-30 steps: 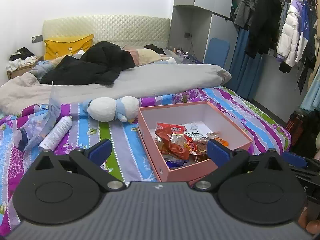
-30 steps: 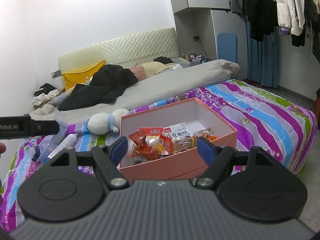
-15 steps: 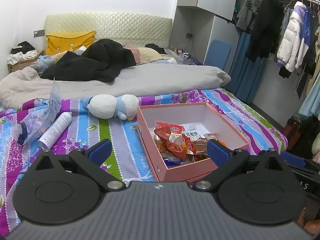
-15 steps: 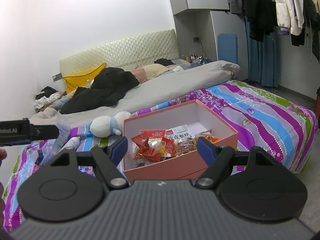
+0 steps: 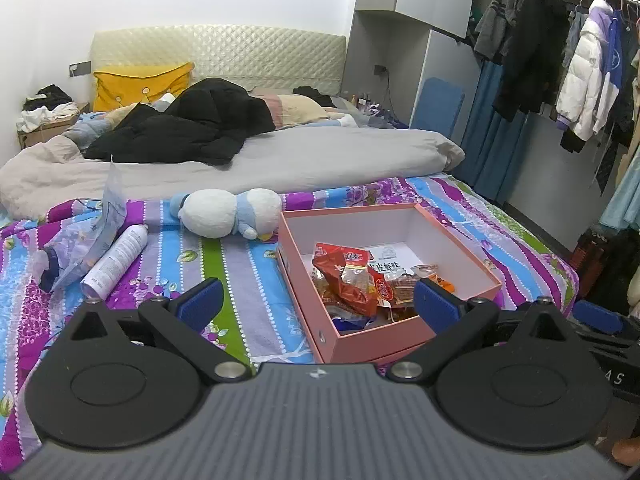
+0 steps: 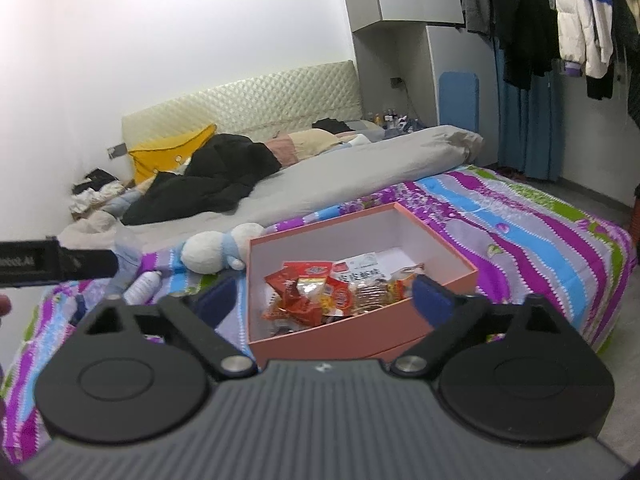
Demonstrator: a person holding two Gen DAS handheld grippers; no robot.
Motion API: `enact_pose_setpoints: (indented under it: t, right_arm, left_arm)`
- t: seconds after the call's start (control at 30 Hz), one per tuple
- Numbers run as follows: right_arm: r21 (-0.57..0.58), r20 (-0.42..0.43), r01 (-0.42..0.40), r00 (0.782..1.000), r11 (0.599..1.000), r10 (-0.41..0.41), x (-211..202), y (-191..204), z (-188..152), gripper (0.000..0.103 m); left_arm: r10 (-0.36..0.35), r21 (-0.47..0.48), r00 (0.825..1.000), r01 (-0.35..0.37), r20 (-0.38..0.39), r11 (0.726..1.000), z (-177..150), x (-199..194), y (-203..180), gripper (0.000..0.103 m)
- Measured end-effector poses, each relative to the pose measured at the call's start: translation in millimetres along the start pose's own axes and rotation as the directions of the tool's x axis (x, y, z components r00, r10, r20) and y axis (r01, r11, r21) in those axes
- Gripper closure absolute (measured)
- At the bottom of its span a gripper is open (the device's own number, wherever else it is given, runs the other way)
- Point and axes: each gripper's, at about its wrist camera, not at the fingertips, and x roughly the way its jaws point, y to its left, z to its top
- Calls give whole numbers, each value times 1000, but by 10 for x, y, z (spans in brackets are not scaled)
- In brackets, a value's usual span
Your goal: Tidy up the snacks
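A pink open box [image 5: 348, 210] lies on the striped bedspread, with a heap of red and orange snack packets [image 5: 348, 284] in its near half. My left gripper [image 5: 318, 300] hovers open just short of the box's near left corner, with nothing held. In the right wrist view the same box [image 6: 340, 340] sits straight ahead with its snack packets [image 6: 304, 292]. My right gripper [image 6: 322, 294] is short of the front wall, its jaws opening wide with nothing gripped. The left gripper's black body [image 6: 56, 264] shows at the left edge.
A white and blue plush toy [image 5: 228, 218] lies just left of the box. Further left are a white spray can [image 5: 118, 260] and a clear plastic bag [image 5: 100, 224]. A grey duvet [image 5: 320, 156] and black jacket [image 5: 192, 128] lie behind. Hanging clothes [image 5: 580, 80] fill the right.
The right gripper's fingers have spread wider apart. The left gripper stays as it was, and the box and snacks have not moved.
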Motion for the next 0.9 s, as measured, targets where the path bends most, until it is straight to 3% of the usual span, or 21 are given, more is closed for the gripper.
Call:
enact_pose_setpoints:
  t: [0.9]
  right_arm:
    - [9, -12, 17, 1000, 1000, -17, -32, -30, 9, 0]
  left_arm:
    - [-16, -25, 1000, 15, -15, 1000, -38, -29, 6, 0]
